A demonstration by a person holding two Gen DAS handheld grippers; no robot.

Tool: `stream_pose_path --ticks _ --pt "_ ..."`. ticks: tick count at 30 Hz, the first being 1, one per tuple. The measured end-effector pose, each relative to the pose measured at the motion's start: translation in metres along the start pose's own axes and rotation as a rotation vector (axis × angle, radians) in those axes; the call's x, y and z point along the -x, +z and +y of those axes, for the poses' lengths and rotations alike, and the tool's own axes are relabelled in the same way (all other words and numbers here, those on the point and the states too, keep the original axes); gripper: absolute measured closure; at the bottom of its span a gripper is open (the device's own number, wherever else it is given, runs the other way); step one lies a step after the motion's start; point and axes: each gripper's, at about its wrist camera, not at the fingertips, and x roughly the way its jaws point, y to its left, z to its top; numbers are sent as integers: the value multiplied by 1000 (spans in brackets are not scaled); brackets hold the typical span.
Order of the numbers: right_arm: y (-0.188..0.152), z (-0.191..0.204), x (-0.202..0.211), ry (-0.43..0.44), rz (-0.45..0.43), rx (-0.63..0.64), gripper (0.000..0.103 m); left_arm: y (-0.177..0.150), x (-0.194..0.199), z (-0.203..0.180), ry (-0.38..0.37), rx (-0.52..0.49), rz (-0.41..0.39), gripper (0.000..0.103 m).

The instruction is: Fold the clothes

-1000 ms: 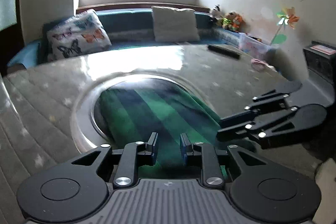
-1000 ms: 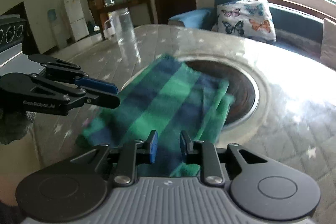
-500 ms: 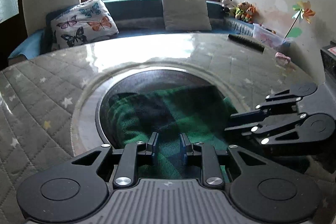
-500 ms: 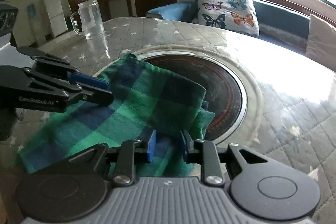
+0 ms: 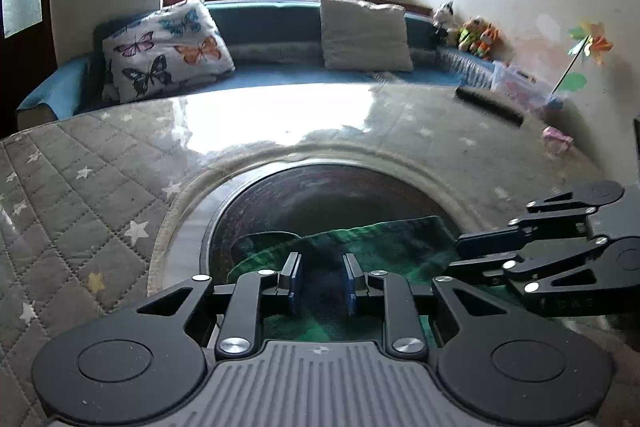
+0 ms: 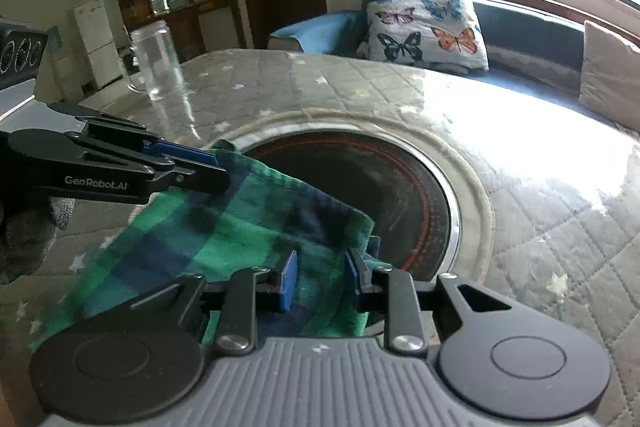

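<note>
A green-and-navy checked cloth (image 6: 224, 239) lay folded on the quilted, star-printed table cover (image 6: 540, 227), its far edge overlapping the dark round recess (image 6: 384, 195) at the table's centre, from about 7 o'clock of that circle. The right gripper (image 6: 318, 277) sat low over the cloth's near right corner, cloth running between its blue pads (image 6: 289, 281) with a gap on both sides (no pinch could be seen, so I read the jaws as parted). The left gripper (image 5: 322, 283) hovered just above the same cloth, jaws likewise a little apart, the fabric visible between and beneath them; whether the pads touched it could not be told. In the right wrist view it reached in from 9 o'clock, its tips at the cloth's far left corner. A glass mug (image 6: 156, 63) stood at 11 o'clock, well apart.
</note>
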Motion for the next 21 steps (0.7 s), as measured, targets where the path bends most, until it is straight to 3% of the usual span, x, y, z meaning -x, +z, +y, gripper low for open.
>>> stream_pose_path --ticks 4,11,21 --pt "-4 -3 -9 -3 15 -1 78 -6 -15 5 12 -2 34 77" --pt "0 5 12 0 -8 22 77 -2 3 2 11 10 1 76" --pt "-15 96 60 210 -58 265 66 -2 27 -25 -55 -77 -20 75"
